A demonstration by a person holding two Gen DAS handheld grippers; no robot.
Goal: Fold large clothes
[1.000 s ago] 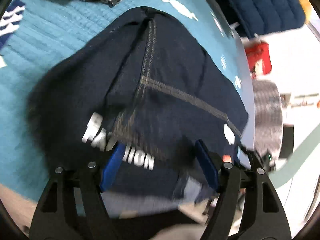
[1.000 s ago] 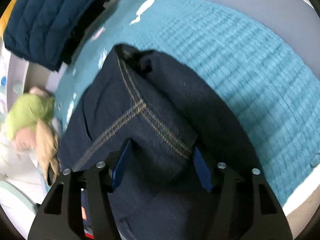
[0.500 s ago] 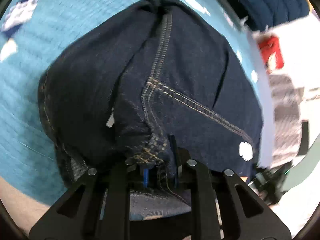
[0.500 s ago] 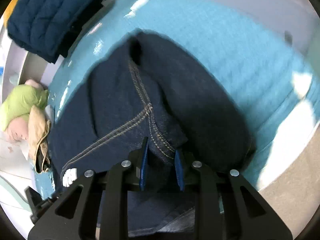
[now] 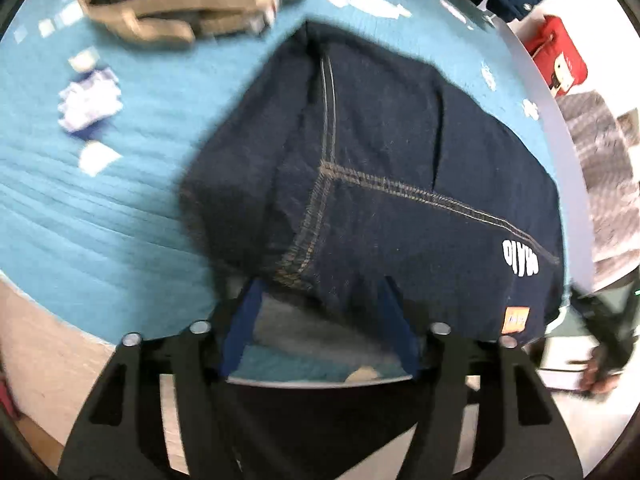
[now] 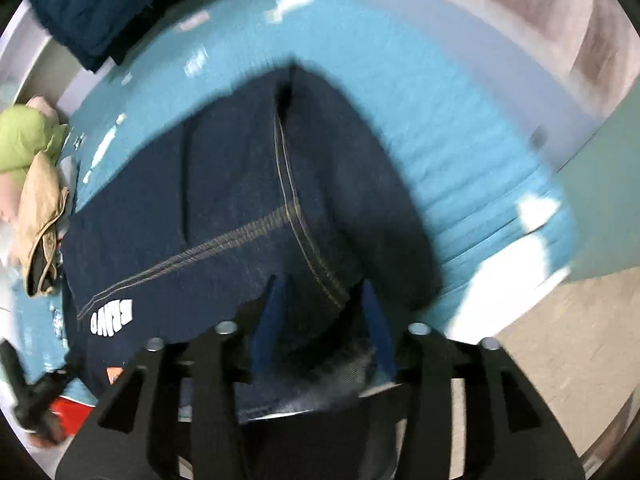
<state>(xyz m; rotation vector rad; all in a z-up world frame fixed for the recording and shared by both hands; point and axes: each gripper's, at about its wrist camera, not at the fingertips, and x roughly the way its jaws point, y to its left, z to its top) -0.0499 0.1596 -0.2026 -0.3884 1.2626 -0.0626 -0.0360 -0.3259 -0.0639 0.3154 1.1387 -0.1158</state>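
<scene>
Dark navy jeans [image 5: 384, 168] with tan stitching, white lettering and an orange tag lie folded in a bundle on the teal bedspread [image 5: 100, 208]. My left gripper [image 5: 320, 320] stands over the bundle's near edge. Its jaws are opening: the blue pads [image 5: 240, 332] are spread apart with a seamed fold of denim loose between them. In the right wrist view the same jeans [image 6: 224, 200] fill the middle. My right gripper [image 6: 322, 312] is also opening, with the stitched denim fold between its pads [image 6: 268, 320] but not pressed.
A beige garment [image 5: 172, 12] and a small patterned cloth [image 5: 88, 100] lie on the bedspread's far left. A navy quilted jacket [image 6: 120, 4] and green clothing [image 6: 24, 140] sit at the bed's edge. A red bag [image 5: 560, 56] and grey rug [image 5: 600, 160] are beyond it.
Half a second ago both grippers were shut on the jeans' folded edge; now both pairs of pads stand apart. Both grippers have lifted and turned, and the views show more bedspread.
</scene>
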